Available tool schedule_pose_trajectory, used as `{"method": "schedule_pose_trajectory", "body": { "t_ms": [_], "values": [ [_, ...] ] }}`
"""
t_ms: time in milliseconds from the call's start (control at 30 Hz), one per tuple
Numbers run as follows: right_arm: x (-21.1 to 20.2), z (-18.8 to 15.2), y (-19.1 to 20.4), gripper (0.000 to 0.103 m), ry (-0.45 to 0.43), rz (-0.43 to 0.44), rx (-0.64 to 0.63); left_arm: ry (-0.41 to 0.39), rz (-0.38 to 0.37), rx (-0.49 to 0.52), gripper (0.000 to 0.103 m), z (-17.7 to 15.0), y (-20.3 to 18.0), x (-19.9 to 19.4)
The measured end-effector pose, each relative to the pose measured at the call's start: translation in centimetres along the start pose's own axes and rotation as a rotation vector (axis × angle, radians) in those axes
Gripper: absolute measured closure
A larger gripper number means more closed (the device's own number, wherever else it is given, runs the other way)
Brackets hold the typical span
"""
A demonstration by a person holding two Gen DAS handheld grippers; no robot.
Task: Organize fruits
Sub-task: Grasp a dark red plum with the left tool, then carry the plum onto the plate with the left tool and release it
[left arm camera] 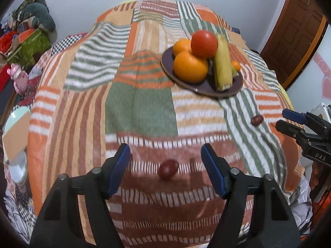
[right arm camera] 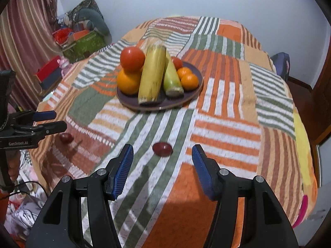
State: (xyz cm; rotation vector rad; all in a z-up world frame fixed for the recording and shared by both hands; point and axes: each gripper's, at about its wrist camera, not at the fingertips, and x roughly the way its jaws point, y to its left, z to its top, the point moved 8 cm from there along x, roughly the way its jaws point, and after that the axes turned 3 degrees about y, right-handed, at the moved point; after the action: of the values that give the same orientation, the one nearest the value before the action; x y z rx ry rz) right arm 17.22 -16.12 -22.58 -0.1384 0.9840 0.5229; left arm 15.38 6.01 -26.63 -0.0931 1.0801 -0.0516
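Note:
A dark plate (left arm camera: 235, 86) (right arm camera: 194, 95) on the striped cloth holds oranges (left arm camera: 190, 67), a red tomato (left arm camera: 204, 43), corn cobs (left arm camera: 223, 66) (right arm camera: 152, 78) and small tangerines (right arm camera: 189, 80). Two small dark red fruits lie loose on the cloth. One red fruit (left arm camera: 168, 169) (right arm camera: 66, 138) lies just ahead of my left gripper (left arm camera: 165, 159), between its open fingers. The other red fruit (right arm camera: 162, 149) (left arm camera: 257, 120) lies just ahead of my right gripper (right arm camera: 162, 157), which is open and empty too. Each gripper shows in the other's view, the left (right arm camera: 52, 119) and the right (left arm camera: 286, 118).
The round table is covered by an orange, green and white patchwork cloth (left arm camera: 140, 107). Boxes and clutter (right arm camera: 82, 39) stand at the far left by a curtain. A wooden door (left arm camera: 295, 31) is at the right. A chair (right arm camera: 281, 62) stands behind the table.

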Motion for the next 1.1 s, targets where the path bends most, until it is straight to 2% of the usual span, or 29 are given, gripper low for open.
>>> {"method": "schedule_pose_trajectory", "body": {
  "t_ms": [67, 133, 233, 333, 400, 567, 733, 833, 1100],
  "values": [
    [0.3, -0.4, 0.1, 0.048, 0.009, -0.004, -0.002, 0.018, -0.007, 0.002, 0.048, -0.9, 0.0, 0.5],
    [0.7, -0.6, 0.1, 0.048, 0.017, -0.005, -0.004, 0.040, -0.012, 0.000, 0.054, -1.7, 0.0, 1.1],
    [1.3, -0.7, 0.3, 0.048, 0.032, -0.005, -0.016, 0.033, -0.007, 0.003, 0.059, -2.1, 0.1, 1.3],
    [1.9, -0.8, 0.5, 0.050, 0.044, -0.011, -0.029, 0.036, -0.029, 0.012, 0.075, -2.3, -0.2, 1.4],
    [2.3, -0.8, 0.6, 0.055, 0.055, -0.007, -0.034, 0.037, -0.033, 0.017, 0.076, -2.4, -0.4, 1.6],
    [3.0, -0.7, 0.7, 0.058, 0.065, -0.010, -0.036, 0.038, -0.032, 0.012, 0.080, -2.3, -0.2, 1.7],
    [3.6, -0.6, 0.2, 0.067, 0.071, -0.008, -0.019, 0.030, -0.037, 0.005, 0.081, -1.8, 0.0, 1.2],
    [3.7, -0.4, 0.3, 0.077, 0.075, 0.012, -0.024, 0.020, -0.039, 0.012, 0.081, -1.1, -0.2, 0.9],
    [3.2, 0.3, 0.3, 0.079, 0.050, 0.019, -0.026, -0.029, -0.053, 0.042, 0.081, 1.7, -1.7, 0.2]
  ]
}}
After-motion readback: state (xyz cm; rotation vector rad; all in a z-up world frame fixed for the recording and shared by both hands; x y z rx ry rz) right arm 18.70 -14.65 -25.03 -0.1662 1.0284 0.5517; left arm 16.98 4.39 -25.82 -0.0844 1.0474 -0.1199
